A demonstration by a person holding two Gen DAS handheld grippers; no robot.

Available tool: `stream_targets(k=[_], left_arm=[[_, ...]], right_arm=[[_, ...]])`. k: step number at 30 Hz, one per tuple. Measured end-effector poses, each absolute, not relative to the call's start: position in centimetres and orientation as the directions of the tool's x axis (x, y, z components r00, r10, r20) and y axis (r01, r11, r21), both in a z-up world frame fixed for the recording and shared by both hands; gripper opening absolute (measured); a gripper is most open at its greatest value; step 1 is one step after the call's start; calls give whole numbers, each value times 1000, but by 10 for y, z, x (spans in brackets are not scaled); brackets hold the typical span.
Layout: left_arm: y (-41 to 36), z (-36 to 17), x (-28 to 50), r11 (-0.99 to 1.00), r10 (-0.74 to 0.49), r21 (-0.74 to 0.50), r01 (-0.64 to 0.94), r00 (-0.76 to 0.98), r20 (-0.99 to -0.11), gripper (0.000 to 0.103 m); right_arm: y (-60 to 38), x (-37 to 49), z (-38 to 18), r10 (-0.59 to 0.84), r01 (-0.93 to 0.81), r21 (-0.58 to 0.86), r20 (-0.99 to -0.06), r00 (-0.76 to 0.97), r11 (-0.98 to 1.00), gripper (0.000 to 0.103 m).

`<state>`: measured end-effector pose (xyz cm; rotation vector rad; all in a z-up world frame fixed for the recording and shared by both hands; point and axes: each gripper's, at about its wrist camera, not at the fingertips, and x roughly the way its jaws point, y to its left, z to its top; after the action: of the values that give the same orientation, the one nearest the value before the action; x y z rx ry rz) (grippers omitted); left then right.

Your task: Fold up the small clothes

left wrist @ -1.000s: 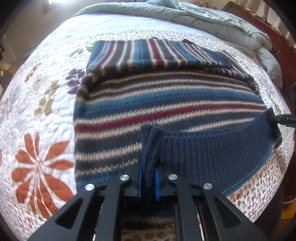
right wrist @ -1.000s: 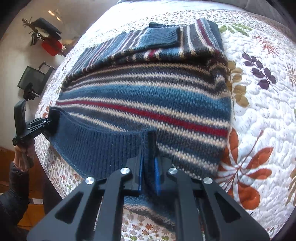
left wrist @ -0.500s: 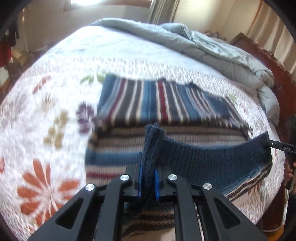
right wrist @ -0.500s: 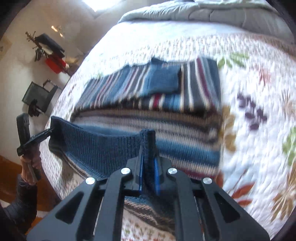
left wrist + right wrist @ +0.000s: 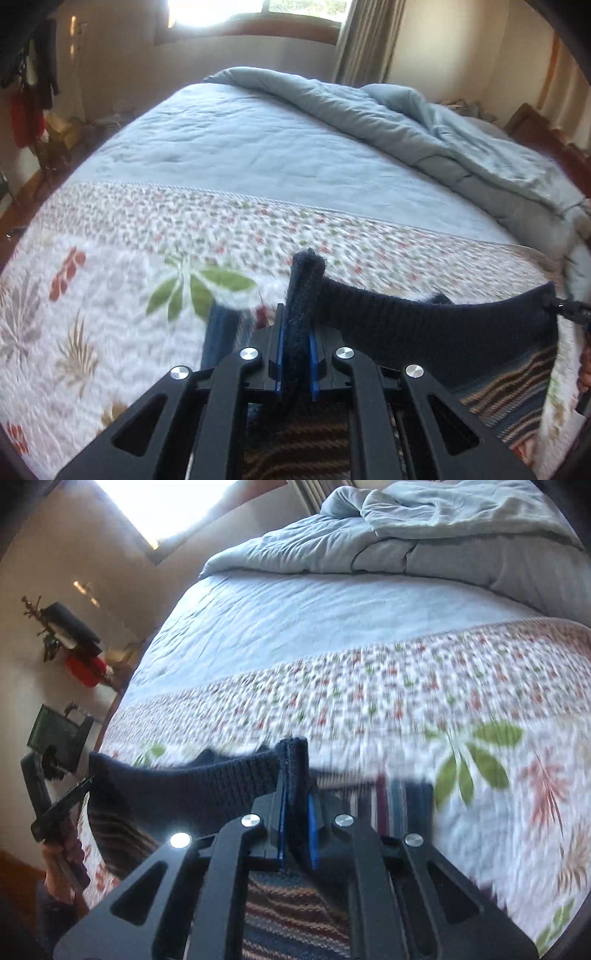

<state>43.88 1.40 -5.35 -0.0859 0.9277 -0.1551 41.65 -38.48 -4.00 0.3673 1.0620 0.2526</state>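
Navy ribbed hem (image 5: 424, 325) of the striped knitted sweater (image 5: 288, 915) hangs stretched over the floral quilted bedspread (image 5: 110, 295), pinched by your left gripper (image 5: 295, 354) and right gripper (image 5: 295, 830). Pull unevenly and the fold lands crooked or slips out.

Bed (image 5: 258, 155): floral quilt (image 5: 110, 295), grey duvet (image 5: 406, 122), sweater (image 5: 424, 332)

- Sweater (image 5: 436, 332): navy ribbed hem, stripes of blue, tan, dark red;
- quilt (image 5: 122, 295): white, floral print in green, orange, red;
- comforter (image 5: 424, 125): pale grey-blue;
- gripper pads (image 5: 279, 354): blue on black.
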Motion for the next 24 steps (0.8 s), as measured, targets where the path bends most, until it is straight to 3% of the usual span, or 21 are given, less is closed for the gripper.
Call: stream_targets(k=[12, 16, 17, 18, 20, 22, 24], left_arm=[[-1, -153, 493, 998, -52, -33, 51, 443, -895, 13], [-2, -149, 488, 998, -41, -12, 67, 450, -892, 19], [-1, -144, 483, 998, -41, -11, 67, 451, -892, 24], [5, -135, 478, 998, -37, -12, 57, 452, -891, 39], [26, -113, 459, 997, -83, -72, 41, 470, -879, 52], [44, -101, 431, 995, -99, -91, 40, 479, -872, 53], [65, -90, 390, 994, -113, -101, 51, 493, -863, 60]], right_arm=[[-378, 462, -142, 267, 64, 308, -897, 352, 949, 9], [-374, 453, -143, 250, 68, 290, -904, 347, 955, 20], [-375, 449, -139, 261, 68, 302, -900, 349, 951, 23], [-378, 441, -130, 272, 60, 312, -894, 356, 948, 23], [-386, 421, -114, 284, 37, 320, -885, 369, 947, 27], [-397, 392, -95, 310, 7, 337, -872, 379, 941, 40], [-408, 348, -80, 350, -23, 369, -860, 371, 929, 45]])
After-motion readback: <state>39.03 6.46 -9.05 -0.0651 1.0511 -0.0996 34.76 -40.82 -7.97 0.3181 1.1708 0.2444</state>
